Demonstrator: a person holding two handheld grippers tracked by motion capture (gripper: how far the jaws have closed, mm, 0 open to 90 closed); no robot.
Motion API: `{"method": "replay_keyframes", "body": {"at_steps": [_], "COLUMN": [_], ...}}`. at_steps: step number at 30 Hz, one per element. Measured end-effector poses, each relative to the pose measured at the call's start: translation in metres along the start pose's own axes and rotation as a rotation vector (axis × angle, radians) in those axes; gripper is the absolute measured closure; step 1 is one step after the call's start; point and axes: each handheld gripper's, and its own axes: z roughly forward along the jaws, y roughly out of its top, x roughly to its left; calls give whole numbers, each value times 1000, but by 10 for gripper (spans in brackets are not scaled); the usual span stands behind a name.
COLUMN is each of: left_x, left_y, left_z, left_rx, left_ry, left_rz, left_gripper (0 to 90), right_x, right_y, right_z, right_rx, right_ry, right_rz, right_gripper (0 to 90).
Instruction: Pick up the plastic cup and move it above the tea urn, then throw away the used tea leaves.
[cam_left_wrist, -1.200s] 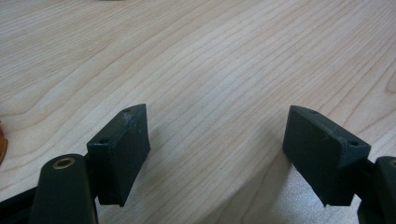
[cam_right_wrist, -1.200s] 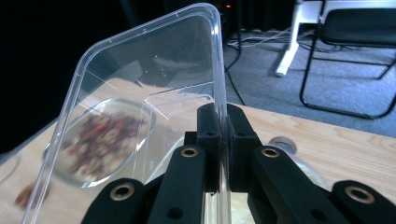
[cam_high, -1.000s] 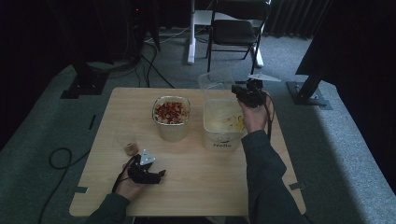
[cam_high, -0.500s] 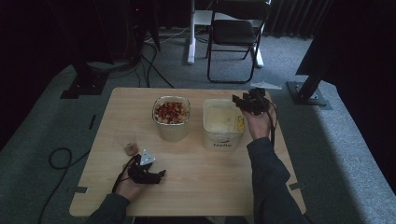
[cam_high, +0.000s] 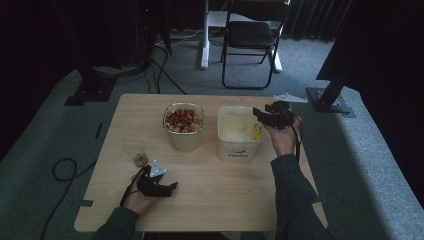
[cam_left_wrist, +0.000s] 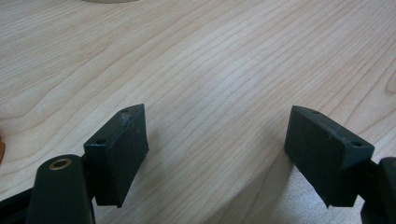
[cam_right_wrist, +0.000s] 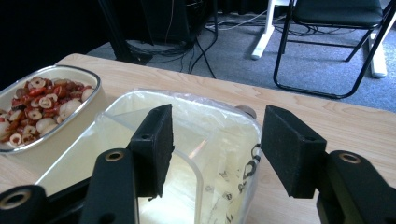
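A pale see-through tub (cam_high: 239, 131) stands beside a steel-rimmed bowl (cam_high: 182, 120) of red and white slices. My right gripper (cam_high: 260, 114) hovers over the tub's right rim. In the right gripper view my right gripper (cam_right_wrist: 218, 149) is open and its jaws have just been opening. The tub (cam_right_wrist: 187, 140), draped with clear film, lies below the jaws and nothing is pinched. My left gripper (cam_high: 171, 187) rests on the table near its front left. Its jaws (cam_left_wrist: 217, 154) have also just been opening, open over bare wood (cam_left_wrist: 224, 70) with nothing between them.
A small brown piece (cam_high: 139, 159) lies left of my left hand. Something yellow (cam_high: 256, 132) sits inside the tub. A folding chair (cam_high: 252, 35), cables and stand feet are on the floor beyond the table's far edge (cam_high: 200, 95).
My right gripper has come down toward the tub's right rim and its jaws have opened. A pale film that stood up behind the tub is down now. The left hand has stayed put.
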Motion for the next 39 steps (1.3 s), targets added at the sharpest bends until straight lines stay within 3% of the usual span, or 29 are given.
{"method": "replay_keyframes", "body": {"at_steps": [7, 12, 16, 19, 25, 28, 29, 30, 34, 39], "left_x": [-1, -5, -5, -3, 9, 21, 21, 24, 42, 57], "left_y": [0, 1, 1, 0, -18, -28, -28, -32, -45, -49], "left_z": [0, -5, -14, -24, -48, -62, -62, -67, -81, -84], "left_rx": [4, 13, -28, -61, -93, -120, -120, -132, -154, -164], "left_ry": [8, 73, 99, 125, 178, 176, 176, 184, 241, 285], "left_rz": [0, 29, 32, 21, -41, -102, -102, -114, -187, -227], "left_gripper": [215, 221, 241, 243, 260, 260, 259, 259, 252, 247], "right_x": [-6, -12, -18, -26, -43, -50, -51, -51, -51, -46], "right_y": [-11, -27, -41, -50, -74, -90, -95, -95, -124, -145], "right_z": [-7, -16, -25, -30, -36, -37, -37, -37, -35, -28], "right_rx": [-13, -18, -10, -23, 11, 33, 40, 40, 69, 119], "right_ry": [-3, -30, -64, -53, -97, -103, -103, -103, -72, -71], "right_rz": [4, 0, -20, -23, -6, 11, 18, 18, 62, 54], "right_gripper": [420, 403, 398, 396, 393, 393, 393, 393, 390, 389]}}
